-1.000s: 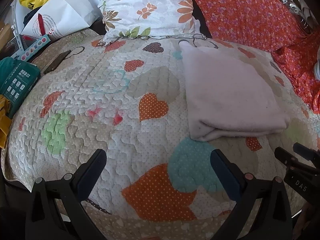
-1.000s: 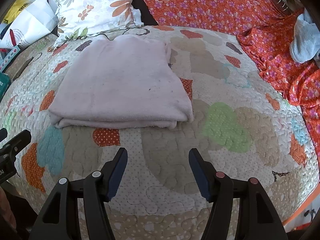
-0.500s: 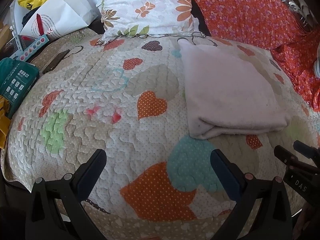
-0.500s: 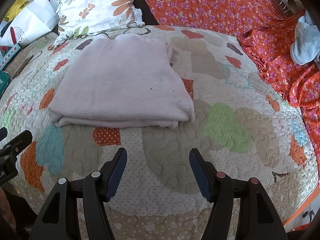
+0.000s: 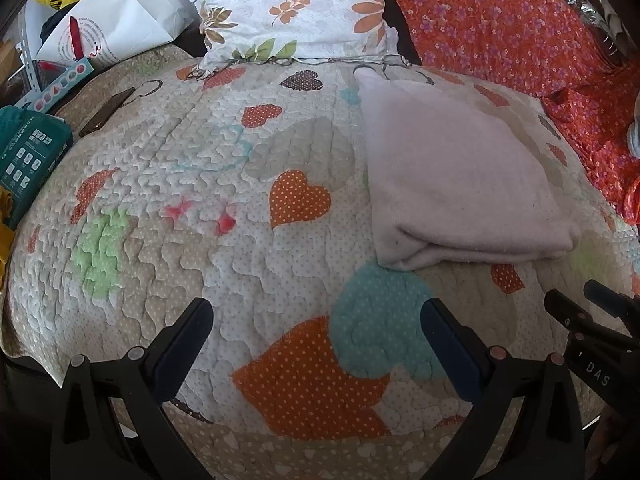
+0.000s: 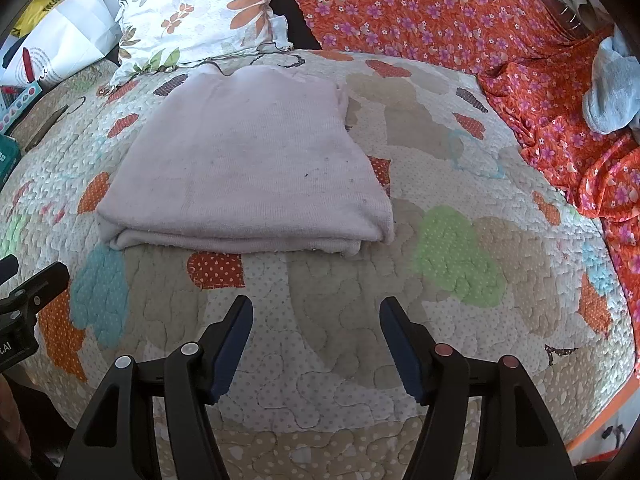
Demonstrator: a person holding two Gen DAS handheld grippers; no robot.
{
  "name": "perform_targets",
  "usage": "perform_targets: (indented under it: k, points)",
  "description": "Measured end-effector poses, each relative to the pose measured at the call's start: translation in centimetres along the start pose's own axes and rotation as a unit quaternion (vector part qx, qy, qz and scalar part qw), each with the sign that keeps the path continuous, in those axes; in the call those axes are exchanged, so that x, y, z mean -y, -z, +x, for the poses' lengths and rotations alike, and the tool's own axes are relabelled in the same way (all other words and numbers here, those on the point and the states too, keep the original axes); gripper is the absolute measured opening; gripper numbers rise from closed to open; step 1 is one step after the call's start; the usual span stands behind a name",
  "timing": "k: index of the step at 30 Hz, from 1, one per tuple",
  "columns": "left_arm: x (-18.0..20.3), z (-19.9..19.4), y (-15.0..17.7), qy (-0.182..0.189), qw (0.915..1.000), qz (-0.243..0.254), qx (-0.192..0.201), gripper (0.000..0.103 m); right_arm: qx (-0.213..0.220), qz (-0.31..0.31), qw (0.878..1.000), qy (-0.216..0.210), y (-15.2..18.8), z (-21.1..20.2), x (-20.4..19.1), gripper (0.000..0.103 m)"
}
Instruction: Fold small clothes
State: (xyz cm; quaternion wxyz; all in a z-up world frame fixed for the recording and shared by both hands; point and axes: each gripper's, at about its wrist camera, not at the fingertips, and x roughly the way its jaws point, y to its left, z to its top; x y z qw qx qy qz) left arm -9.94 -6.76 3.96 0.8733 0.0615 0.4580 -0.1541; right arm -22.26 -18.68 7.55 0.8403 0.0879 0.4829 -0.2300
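A pale pink garment [image 5: 456, 176] [image 6: 248, 172] lies folded into a flat rectangle on the heart-patterned quilt [image 5: 224, 216] [image 6: 460, 264]. Its thick folded edge faces me. My left gripper [image 5: 316, 316] is open above the quilt, to the left of and nearer than the garment, with nothing between its fingers. My right gripper [image 6: 316, 316] is open too, just short of the garment's near right corner, holding nothing. Each gripper's tip shows at the edge of the other's view.
A floral pillow [image 5: 292, 8] and an orange flowered sheet [image 6: 440, 12] lie behind the quilt. White bags [image 5: 116, 20], a teal box [image 5: 28, 152] and a dark phone [image 5: 106, 112] crowd the left side. A light blue cloth [image 6: 612, 92] sits at the far right.
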Motion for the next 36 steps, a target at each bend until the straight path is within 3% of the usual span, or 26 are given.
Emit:
perform_targets:
  k: [36]
  points:
    - [-0.74, 0.74, 0.37, 0.005, 0.9997, -0.010, -0.020, 0.103, 0.000, -0.002, 1.000, 0.001, 0.07, 0.05, 0.01, 0.071]
